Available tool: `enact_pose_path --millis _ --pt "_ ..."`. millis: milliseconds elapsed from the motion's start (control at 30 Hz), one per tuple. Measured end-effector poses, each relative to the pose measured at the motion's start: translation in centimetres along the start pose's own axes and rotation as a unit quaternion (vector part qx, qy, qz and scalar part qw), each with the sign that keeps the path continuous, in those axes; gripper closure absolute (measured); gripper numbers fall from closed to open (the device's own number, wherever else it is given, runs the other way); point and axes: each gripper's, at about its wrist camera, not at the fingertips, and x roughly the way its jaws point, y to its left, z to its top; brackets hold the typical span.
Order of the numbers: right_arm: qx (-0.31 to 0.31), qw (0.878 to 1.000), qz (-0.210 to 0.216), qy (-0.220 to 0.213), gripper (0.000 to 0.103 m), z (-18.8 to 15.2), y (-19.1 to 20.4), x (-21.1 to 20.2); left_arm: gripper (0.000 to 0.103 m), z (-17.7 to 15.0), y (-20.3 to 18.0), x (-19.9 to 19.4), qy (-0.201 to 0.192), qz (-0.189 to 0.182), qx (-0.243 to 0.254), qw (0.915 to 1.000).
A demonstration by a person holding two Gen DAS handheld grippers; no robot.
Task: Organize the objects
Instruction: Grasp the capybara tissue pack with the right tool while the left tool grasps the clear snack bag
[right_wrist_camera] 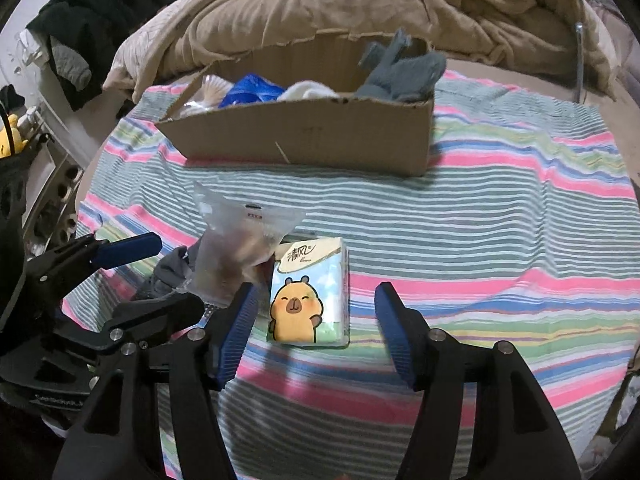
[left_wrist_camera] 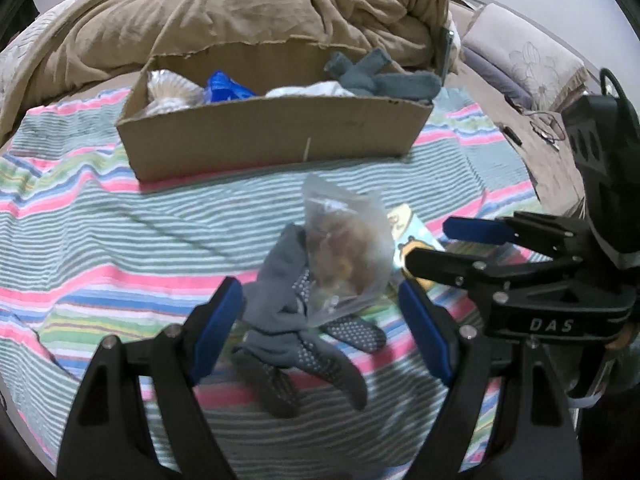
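Note:
A clear plastic bag of snacks (left_wrist_camera: 348,260) lies on grey dotted gloves (left_wrist_camera: 312,344) on the striped cloth. My left gripper (left_wrist_camera: 320,320) is open around the bag and gloves, just above them. A tissue pack with a cartoon capybara (right_wrist_camera: 310,294) lies to their right. My right gripper (right_wrist_camera: 314,332) is open and straddles the near end of the pack. The right gripper also shows in the left wrist view (left_wrist_camera: 436,244), open. The bag (right_wrist_camera: 236,256) and the left gripper (right_wrist_camera: 152,272) show at left in the right wrist view.
An open cardboard box (left_wrist_camera: 276,136) stands further back, holding a blue packet (left_wrist_camera: 226,86), white items and grey socks (left_wrist_camera: 384,76). A tan quilt (left_wrist_camera: 240,4) is heaped behind it. Dark clothes (right_wrist_camera: 92,24) lie at far left. The striped cloth (right_wrist_camera: 500,240) stretches to the right.

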Motion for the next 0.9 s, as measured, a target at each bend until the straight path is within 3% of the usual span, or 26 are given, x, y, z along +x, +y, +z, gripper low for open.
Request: enact_pose_path --millis 300,400,767,833,900 --pt "-0.005 1.000 0.005 0.024 0.042 -0.1 -0.6 2.7 0.021 0.5 -0.5 1.1 0.008 0.005 0.016 0.9998" --pt "0.000 1.000 0.012 0.017 0.055 -0.1 -1.1 2.2 0.021 0.7 -0.8 1.3 0.010 0.007 0.020 0.9997" --pt "0.026 0.999 0.008 -0.019 0.055 -0.2 -4.4 -1.1 0.023 1.7 -2.7 3.4 0.026 0.040 0.041 0.9980" --pt "0.029 0.999 0.010 -0.023 0.055 -0.3 -4.7 -1.4 0.038 1.9 -2.5 3.5 0.023 0.043 0.035 0.9982" --pt "0.032 0.999 0.012 -0.025 0.055 -0.3 -4.7 -1.5 0.044 2.0 -2.3 3.3 0.020 0.039 0.034 0.9985"
